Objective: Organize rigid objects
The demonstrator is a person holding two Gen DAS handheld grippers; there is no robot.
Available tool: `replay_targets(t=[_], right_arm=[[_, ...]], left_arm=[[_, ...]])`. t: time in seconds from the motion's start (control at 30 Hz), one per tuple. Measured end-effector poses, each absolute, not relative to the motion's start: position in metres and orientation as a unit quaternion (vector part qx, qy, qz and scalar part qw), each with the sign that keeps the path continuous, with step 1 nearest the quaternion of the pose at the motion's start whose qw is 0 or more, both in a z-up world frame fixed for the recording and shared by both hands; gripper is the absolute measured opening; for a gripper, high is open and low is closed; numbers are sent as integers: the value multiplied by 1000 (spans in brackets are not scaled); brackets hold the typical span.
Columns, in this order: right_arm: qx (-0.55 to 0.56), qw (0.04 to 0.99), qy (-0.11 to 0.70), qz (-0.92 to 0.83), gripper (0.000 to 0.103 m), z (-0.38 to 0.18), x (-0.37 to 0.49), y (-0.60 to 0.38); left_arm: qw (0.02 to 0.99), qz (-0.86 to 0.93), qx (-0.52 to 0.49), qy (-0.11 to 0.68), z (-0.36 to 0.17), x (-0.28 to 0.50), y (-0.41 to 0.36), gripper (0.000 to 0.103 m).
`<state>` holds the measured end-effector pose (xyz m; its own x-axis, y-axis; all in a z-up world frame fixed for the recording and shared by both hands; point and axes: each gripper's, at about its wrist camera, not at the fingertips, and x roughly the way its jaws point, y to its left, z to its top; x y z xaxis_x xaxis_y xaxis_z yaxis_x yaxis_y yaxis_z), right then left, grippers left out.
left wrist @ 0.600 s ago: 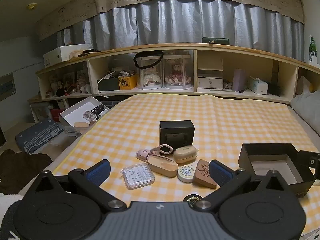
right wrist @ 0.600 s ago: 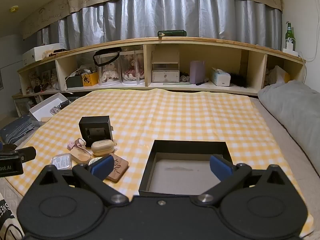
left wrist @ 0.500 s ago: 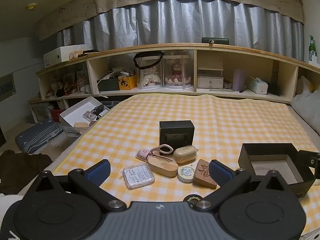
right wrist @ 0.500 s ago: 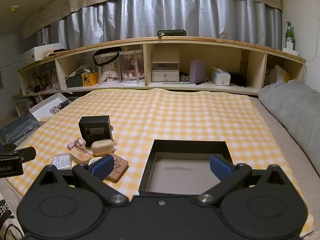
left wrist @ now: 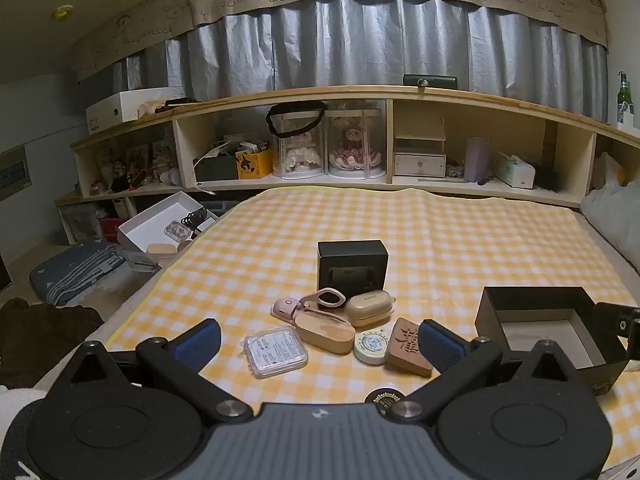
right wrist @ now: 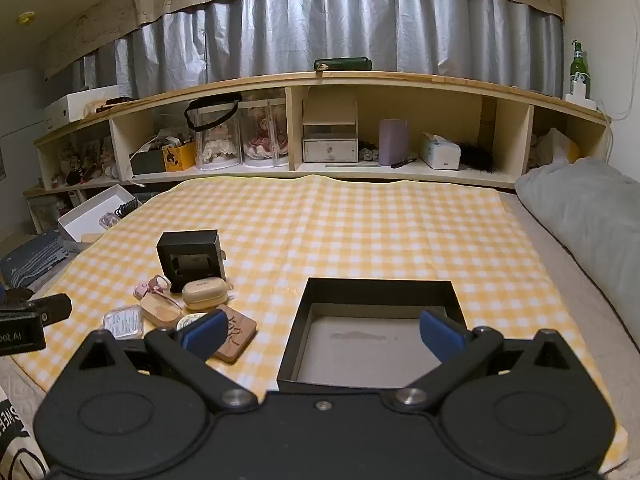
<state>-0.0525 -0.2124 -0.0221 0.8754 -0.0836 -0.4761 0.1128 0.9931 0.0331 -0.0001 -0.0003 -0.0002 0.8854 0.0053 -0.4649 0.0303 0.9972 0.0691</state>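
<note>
Now, at the start of things: nothing sorted yet.
Change: none that I can find; both views match the ones from a moment ago, so I am holding still and no object has shifted.
Meaning for the task: all the sorting is ahead of me, as I judge it.
Left gripper [left wrist: 316, 340]: my jaws stand as wide as they go, nothing between the blue pads, aimed over the cluster at lower centre of the left view.
Right gripper [right wrist: 322, 334]: likewise fully spread and empty, hovering over the near edge of the open black box [right wrist: 380, 288].
Open black box: lower centre of the right view, lower right of the left view; only its pale floor shows inside.
Cluster: lower centre of the left view, lower left of the right view, all on the yellow checked cloth [left wrist: 440, 232].
Items: small black box [left wrist: 352, 268] standing at the back; pink clip [left wrist: 308, 304] and beige case [left wrist: 368, 310] before it; wooden oval box [left wrist: 324, 332]; clear plastic case [left wrist: 276, 347]; round tin [left wrist: 370, 346]; carved wooden tile [left wrist: 408, 346], nearest my left gripper's right-hand pad.
Contact: several items touch or overlap; the pink clip lies partly on the wooden oval box.
Likely next: pick one outer piece, perhaps the carved wooden tile or clear plastic case.
Risk: crowded neighbours may get nudged.
</note>
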Motion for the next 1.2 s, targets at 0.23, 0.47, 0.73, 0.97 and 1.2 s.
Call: replay_targets(t=[0.23, 0.47, 0.73, 0.97, 1.2], right_arm=[[27, 968, 246, -50, 103, -25, -53, -212], [27, 967, 247, -50, 103, -24, -53, -212], [27, 967, 247, -49, 103, -24, -52, -212], [24, 967, 248, -47, 103, -26, -52, -208], [24, 967, 248, -47, 103, -26, -52, -209]], left_arm=[[970, -7, 37, 240, 0, 0, 0, 103], [970, -7, 36, 240, 0, 0, 0, 103], [970, -7, 37, 239, 0, 0, 0, 103], [970, -7, 37, 239, 0, 0, -1, 103], [970, -7, 37, 239, 0, 0, 0, 103]])
